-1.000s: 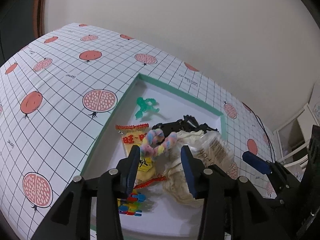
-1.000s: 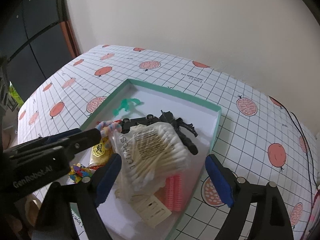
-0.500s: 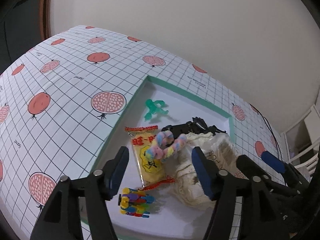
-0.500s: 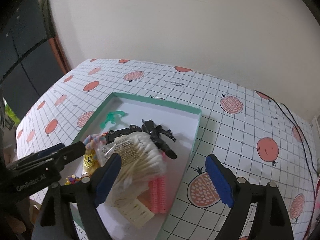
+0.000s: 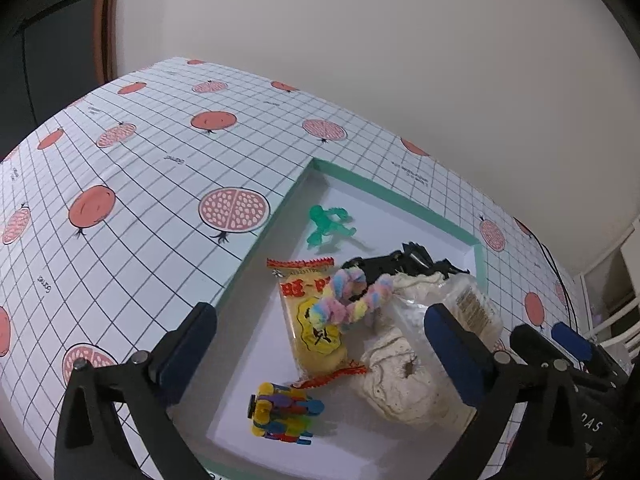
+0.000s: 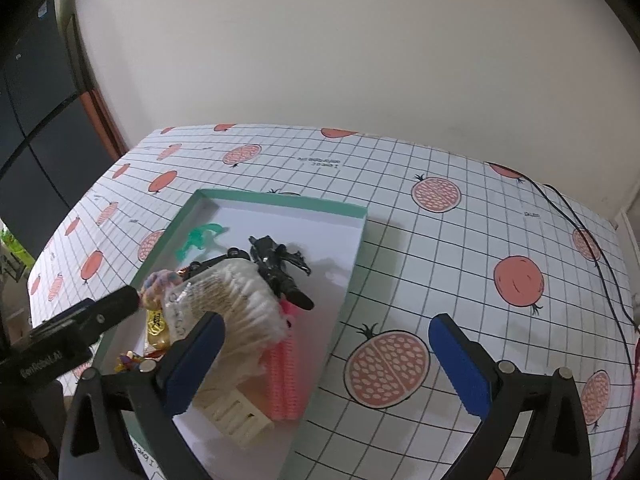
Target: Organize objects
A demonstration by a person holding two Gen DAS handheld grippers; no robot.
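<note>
A white tray with a green rim (image 5: 392, 192) holds a pile of small things. A pastel fuzzy twist (image 5: 352, 300) lies on a yellow snack packet (image 5: 312, 320), beside a bag of cotton swabs (image 5: 468, 308) and a cream knitted cloth (image 5: 400, 384). My left gripper (image 5: 320, 356) hovers over them with its jaws opening and its pads touching nothing. My right gripper (image 6: 328, 360) hangs above the tray's right rim (image 6: 352, 264), jaws opening too and holding nothing. Its left finger (image 6: 196, 352) is over the swab bag (image 6: 236, 300).
Also in the tray are a green figure (image 5: 330, 226), a black toy (image 6: 276, 268), a colourful block toy (image 5: 284, 408), a pink ribbed piece (image 6: 286, 380) and a cream comb-like piece (image 6: 236, 416). Pomegranate-print cloth (image 6: 440, 240) covers the table. A black cable (image 6: 600, 264) runs at its right edge.
The left jaws have spread wide, away from the pastel twist, which now rests on the snack packet. The right gripper has drawn back to the right, off the swab bag, and widened slightly.
</note>
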